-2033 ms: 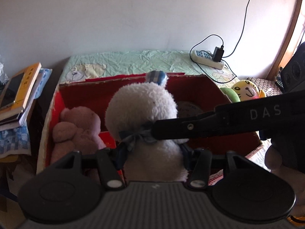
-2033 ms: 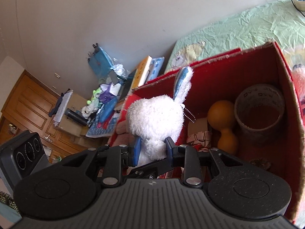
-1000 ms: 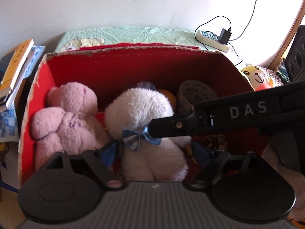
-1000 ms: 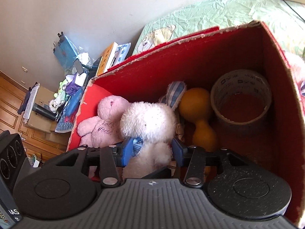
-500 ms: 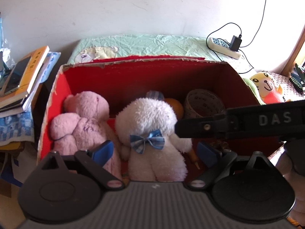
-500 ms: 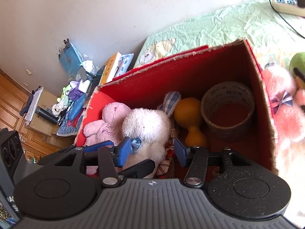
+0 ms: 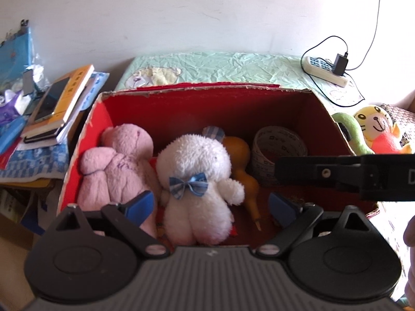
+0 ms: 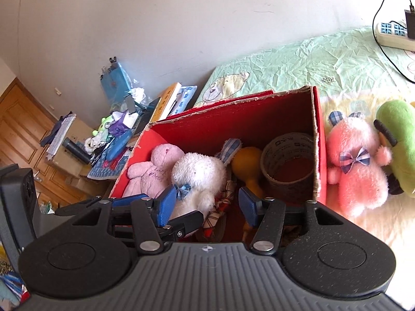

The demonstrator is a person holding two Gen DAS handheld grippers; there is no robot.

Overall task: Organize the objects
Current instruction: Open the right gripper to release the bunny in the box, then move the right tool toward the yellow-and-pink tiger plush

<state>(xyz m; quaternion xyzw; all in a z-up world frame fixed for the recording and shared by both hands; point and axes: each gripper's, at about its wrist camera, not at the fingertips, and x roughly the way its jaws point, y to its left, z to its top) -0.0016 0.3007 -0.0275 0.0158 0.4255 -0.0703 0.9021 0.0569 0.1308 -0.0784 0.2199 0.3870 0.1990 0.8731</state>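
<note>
A red cardboard box [image 7: 207, 106] [image 8: 233, 121] holds a white plush rabbit [image 7: 199, 184] [image 8: 199, 176] with a blue bow, a pink plush bear [image 7: 116, 165] [image 8: 153, 171], an orange gourd [image 7: 241, 165] [image 8: 246, 168] and a roll of tape [image 7: 277, 150] [image 8: 288, 160]. My left gripper [image 7: 211, 206] is open and empty, above the box's near edge with the rabbit between its pads. My right gripper [image 8: 207, 204] is open and empty, just above the box. A pink rabbit [image 8: 355, 165] and a green plush [image 8: 399, 132] lie outside the box on the right.
A yellow cat plush [image 7: 376, 129] lies right of the box. A power strip [image 7: 326, 72] [image 8: 391, 33] with cables sits on the green sheet. Stacked books [image 7: 57, 103] and clutter [image 8: 116, 129] stand left of the box. The right gripper's finger [image 7: 337, 176] crosses the left view.
Both grippers let go of the white rabbit, which now sits in the box beside the pink bear. Both grippers opened and pulled back and up from the box.
</note>
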